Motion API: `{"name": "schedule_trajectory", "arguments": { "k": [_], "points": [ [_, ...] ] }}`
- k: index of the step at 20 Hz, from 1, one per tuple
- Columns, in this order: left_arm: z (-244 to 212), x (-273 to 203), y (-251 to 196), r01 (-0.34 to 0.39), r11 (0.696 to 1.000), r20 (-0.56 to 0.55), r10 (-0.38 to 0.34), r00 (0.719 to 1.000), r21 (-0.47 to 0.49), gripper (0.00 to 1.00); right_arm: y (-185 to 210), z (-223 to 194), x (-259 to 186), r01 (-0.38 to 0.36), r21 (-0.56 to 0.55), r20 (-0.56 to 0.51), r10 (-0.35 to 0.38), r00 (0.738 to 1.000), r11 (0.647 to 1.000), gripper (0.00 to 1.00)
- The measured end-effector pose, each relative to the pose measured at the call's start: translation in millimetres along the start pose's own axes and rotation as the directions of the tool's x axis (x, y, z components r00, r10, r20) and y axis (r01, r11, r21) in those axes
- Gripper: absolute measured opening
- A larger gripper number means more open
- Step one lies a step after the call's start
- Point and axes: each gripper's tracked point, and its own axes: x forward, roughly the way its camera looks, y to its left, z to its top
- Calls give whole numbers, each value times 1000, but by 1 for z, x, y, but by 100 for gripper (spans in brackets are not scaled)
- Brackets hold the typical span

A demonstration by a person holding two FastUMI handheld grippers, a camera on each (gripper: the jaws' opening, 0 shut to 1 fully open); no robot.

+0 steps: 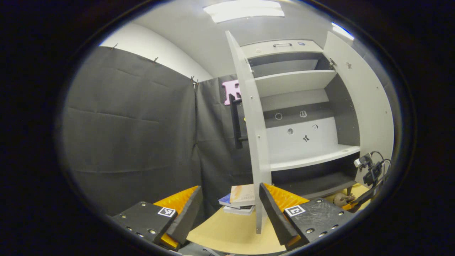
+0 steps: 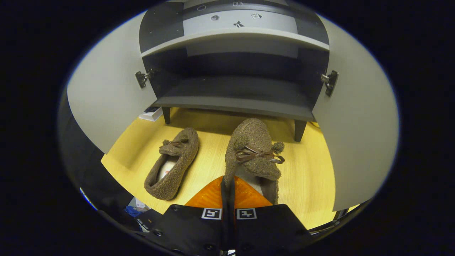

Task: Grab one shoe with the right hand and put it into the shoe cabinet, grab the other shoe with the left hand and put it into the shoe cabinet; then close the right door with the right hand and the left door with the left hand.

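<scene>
Shoe cabinet (image 2: pixel 234 96): both doors open, bottom shelf bare. Right gripper (image 2: pixel 228 188) fingers closed on one shoe's (image 2: pixel 254 149) heel rim; the other shoe (image 2: pixel 174 161) lies on the bench (image 2: pixel 305 170). Left gripper (image 1: pixel 229 209) fingers spread, holding nothing.

Left gripper (image 1: pixel 229 209): held up off the floor, level, facing forward; jaws spread wide apart with nothing between them.
Left gripper fingers (image 1: pixel 185 213): both show at the bottom of the left gripper view, angled outward from each other.
Right gripper (image 2: pixel 228 193): tilted downward toward the floor; jaws drawn together, a thin dark gap left between them.
Right gripper grip: the tips sit at the rim of something; whether both fingers press on it cannot be told.
</scene>
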Motion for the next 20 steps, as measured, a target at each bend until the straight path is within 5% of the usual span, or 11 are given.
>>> {"name": "schedule_trajectory", "arguments": {
  "k": [8, 16, 20],
  "points": [
    [7, 3, -18, 50, 999, 20, -49, 999, -9, 100, 5, 67, -52, -6, -39, 163, 12, 986, 999, 1],
    [9, 6, -22, 69, 997, 28, -68, 997, -17, 94, 5, 137, -89, 18, -82, 309, 8, 951, 996, 0],
    [8, 7, -18, 61, 998, 28, -60, 998, -18, 100, -1, 176, -100, 45, -88, 373, -9, 928, 995, 1]
  ]
}}
